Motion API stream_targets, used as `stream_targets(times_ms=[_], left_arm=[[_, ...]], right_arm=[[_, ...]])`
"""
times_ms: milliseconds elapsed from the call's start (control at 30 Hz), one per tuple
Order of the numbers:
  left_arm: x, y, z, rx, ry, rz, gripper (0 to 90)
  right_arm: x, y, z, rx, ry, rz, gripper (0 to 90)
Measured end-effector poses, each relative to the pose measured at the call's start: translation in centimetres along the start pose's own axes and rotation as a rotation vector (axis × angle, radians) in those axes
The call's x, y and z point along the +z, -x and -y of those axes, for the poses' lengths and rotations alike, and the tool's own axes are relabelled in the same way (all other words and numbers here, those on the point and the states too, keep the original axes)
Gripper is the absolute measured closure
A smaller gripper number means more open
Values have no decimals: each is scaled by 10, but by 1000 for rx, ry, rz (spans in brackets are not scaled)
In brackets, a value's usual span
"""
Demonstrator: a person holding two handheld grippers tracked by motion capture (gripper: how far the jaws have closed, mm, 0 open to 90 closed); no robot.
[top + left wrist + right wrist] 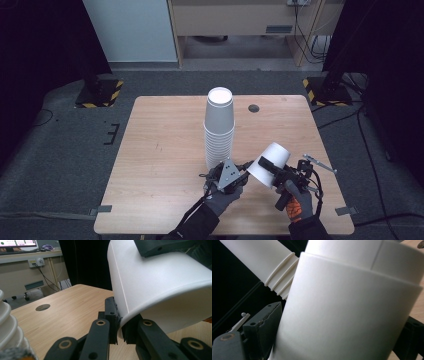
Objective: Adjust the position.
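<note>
Your left tongs (244, 171) are clenched on the rim of the white paper cup (270, 163), one jaw inside the mouth and one outside, as the left gripper view shows at the cup's edge (150, 290). Your right tongs (267, 166) clasp the same cup across its wall, a black jaw on either side of it in the right gripper view (352, 310). The cup hangs tilted above the near right part of the worktop (160, 150), mouth toward your left hand (222, 197), base up and away.

You work on a pale wood worktop with a small round dark insert (254, 108) near its far edge. Grey carpet (65, 150) lies around it, with yellow-and-black striped stand feet (100, 92) at the far corners and cables (370, 150) trailing on the right.

Just left of the held cup, a tall stack of white cups (219, 127) stands upside down at the middle, close behind your left tongs.
</note>
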State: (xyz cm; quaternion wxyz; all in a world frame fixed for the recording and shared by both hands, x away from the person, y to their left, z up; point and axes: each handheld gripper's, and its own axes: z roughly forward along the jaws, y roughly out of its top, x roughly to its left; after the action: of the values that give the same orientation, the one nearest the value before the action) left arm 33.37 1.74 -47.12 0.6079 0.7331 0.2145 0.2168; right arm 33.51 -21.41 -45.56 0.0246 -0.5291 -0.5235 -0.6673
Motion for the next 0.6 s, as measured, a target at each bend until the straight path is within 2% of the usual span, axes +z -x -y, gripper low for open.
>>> stream_targets(times_ms=[167,300,400,467,600], left_arm=[[1,-2,1,-5,2,-10,821],[3,-3,1,-13,18,-18,774],[5,-3,0,-2,22,-16,758],[6,-3,0,2,24,-18,760],[4,-2,-2,20,24,-26,827]], right_arm=[[1,-1,1,0,-8,8,116],[1,-1,2,11,-13,7,121],[2,0,3,4,-19,5,124],[3,-1,4,0,-29,1,125],[4,-2,4,6,-27,-7,119]])
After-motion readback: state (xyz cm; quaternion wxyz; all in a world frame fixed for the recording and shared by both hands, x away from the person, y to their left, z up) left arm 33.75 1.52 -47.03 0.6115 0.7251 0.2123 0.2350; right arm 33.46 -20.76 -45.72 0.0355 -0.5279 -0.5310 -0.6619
